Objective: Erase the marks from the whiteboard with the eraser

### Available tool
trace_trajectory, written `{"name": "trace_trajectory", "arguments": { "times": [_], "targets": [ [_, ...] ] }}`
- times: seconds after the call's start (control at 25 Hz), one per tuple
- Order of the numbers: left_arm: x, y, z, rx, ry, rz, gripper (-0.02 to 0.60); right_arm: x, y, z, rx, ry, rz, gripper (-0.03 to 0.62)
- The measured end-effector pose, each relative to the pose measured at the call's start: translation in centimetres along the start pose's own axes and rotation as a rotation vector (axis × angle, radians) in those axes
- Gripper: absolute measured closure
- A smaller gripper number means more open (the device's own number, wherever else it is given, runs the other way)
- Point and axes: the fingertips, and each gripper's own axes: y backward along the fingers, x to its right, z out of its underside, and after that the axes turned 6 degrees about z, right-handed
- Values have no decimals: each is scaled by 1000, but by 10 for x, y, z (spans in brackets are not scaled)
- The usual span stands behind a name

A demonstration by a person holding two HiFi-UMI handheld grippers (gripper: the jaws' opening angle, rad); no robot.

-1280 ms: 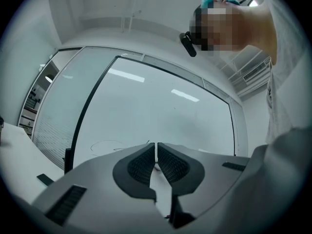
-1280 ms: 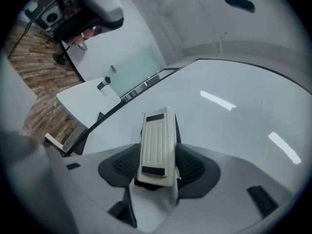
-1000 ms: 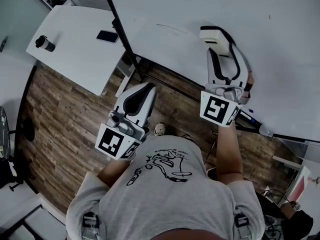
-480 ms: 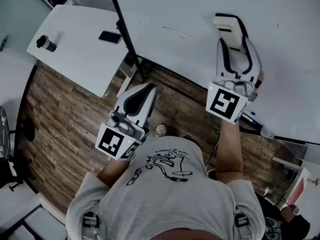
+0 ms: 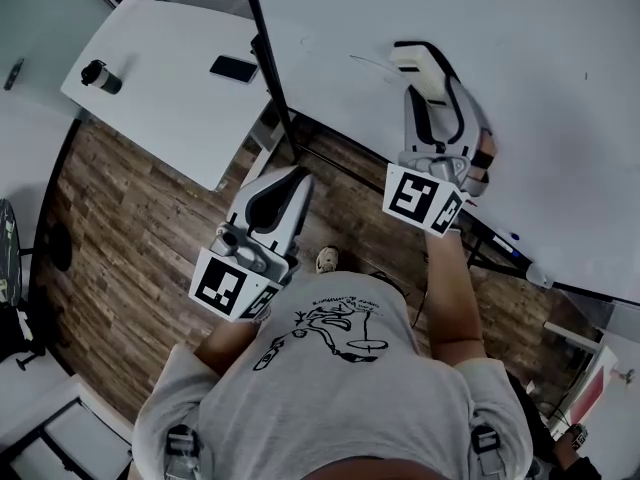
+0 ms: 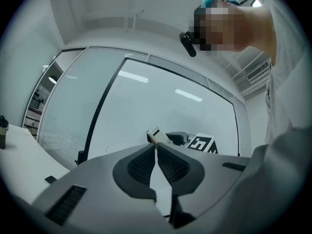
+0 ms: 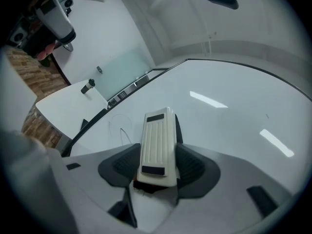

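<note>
Sliding left along the whiteboard (image 5: 560, 88), right gripper (image 7: 157, 169) jaws clamp the eraser (image 7: 157, 145); left gripper (image 6: 156, 147) jaws meet, empty.

Cream ribbed eraser (image 7: 157, 147), white whiteboard (image 5: 560, 68), brown floor (image 5: 130, 238)

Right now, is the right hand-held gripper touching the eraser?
Touching. In the right gripper view, the right hand-held gripper has the eraser pressed between its two jaws, with no gap on either side.
</note>
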Motion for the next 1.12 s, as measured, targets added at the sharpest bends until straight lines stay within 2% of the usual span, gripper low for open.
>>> {"name": "trace_trajectory", "arguments": {
  "times": [0.68,0.92,1.12],
  "targets": [
    [-29,28,2,-7,10,-86,548,-113,-33,5,-52,173,-127,359],
    [-36,40,3,-7,17,-119,548,-163,-44,13,-74,265,-200,361],
    [-38,52,-2,-2,14,-142,548,-168,-43,13,-97,261,-235,359]
  ]
}}
